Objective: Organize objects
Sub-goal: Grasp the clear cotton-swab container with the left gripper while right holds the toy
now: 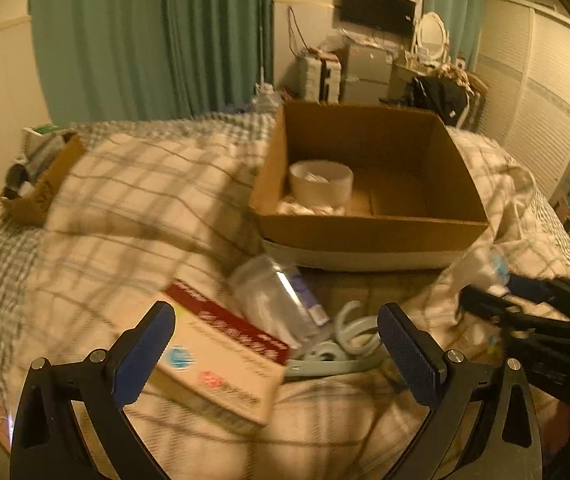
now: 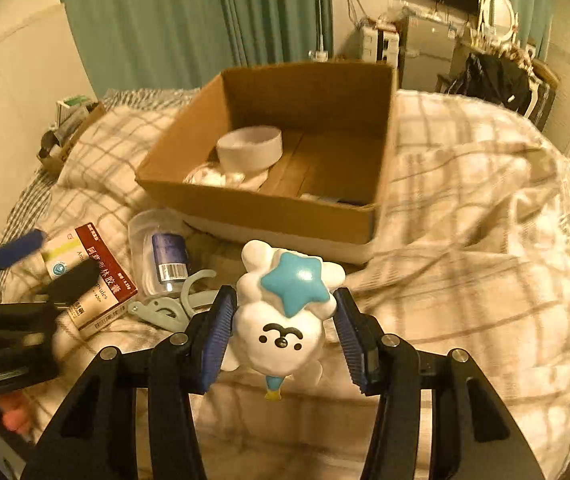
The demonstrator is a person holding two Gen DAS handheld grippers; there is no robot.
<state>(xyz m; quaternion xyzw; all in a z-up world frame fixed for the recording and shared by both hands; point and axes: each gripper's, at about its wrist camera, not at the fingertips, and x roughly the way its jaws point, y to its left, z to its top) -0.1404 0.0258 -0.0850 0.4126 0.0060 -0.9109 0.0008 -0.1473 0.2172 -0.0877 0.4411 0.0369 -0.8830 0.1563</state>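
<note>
My right gripper (image 2: 283, 328) is shut on a white sheep toy (image 2: 281, 316) with a blue star, held above the bed in front of the cardboard box (image 2: 269, 208). The box also shows in the left wrist view (image 1: 369, 232), with a white round tub (image 1: 321, 187) inside. My left gripper (image 1: 275, 344) is open above a red and cream medicine box (image 1: 221, 356). Next to it lie a clear plastic jar (image 1: 277, 300) and a grey clip (image 1: 345, 344). The medicine box (image 2: 89, 276), jar (image 2: 161, 252) and clip (image 2: 177, 300) also show in the right wrist view.
A checked blanket (image 2: 465, 240) covers the bed. A second small cardboard box (image 1: 41, 184) with items sits at the far left near the wall. Green curtains (image 1: 145, 40), a desk and a wardrobe stand behind the bed.
</note>
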